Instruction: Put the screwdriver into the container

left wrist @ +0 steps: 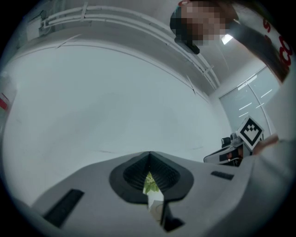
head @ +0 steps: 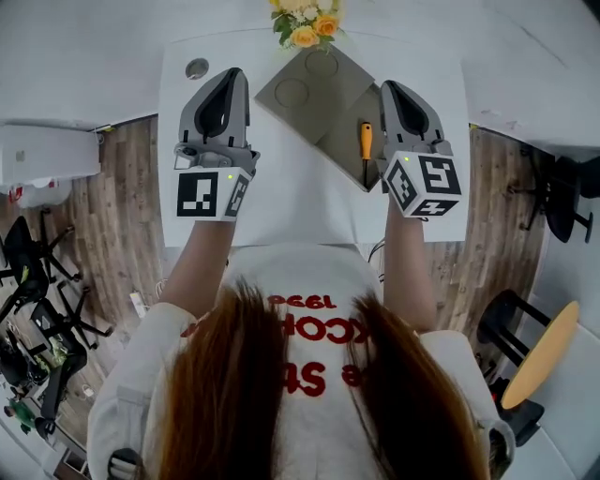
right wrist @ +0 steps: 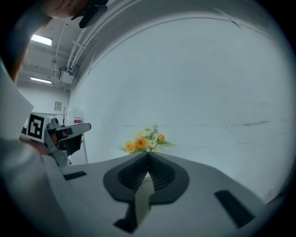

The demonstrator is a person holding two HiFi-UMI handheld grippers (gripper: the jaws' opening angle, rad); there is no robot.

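Note:
In the head view a screwdriver point(head: 366, 142) with an orange handle and a dark shaft lies in the right part of a grey compartment container point(head: 309, 89) on the white table point(head: 281, 206). My right gripper point(head: 386, 86) hovers just right of the screwdriver, shut and empty. My left gripper point(head: 232, 73) hangs left of the container, also shut with nothing in it. Both are lifted off the table. In the right gripper view the shut jaws of the right gripper point(right wrist: 148, 155) point at the wall and the flowers. The left gripper point(left wrist: 149, 155) faces a bare white wall.
A bunch of yellow and orange flowers point(head: 305, 23) stands at the table's far edge behind the container. A round cable hole point(head: 197, 67) sits at the far left corner. Wooden floor, black chairs point(head: 33, 272) and a yellow stool point(head: 544, 352) flank the table.

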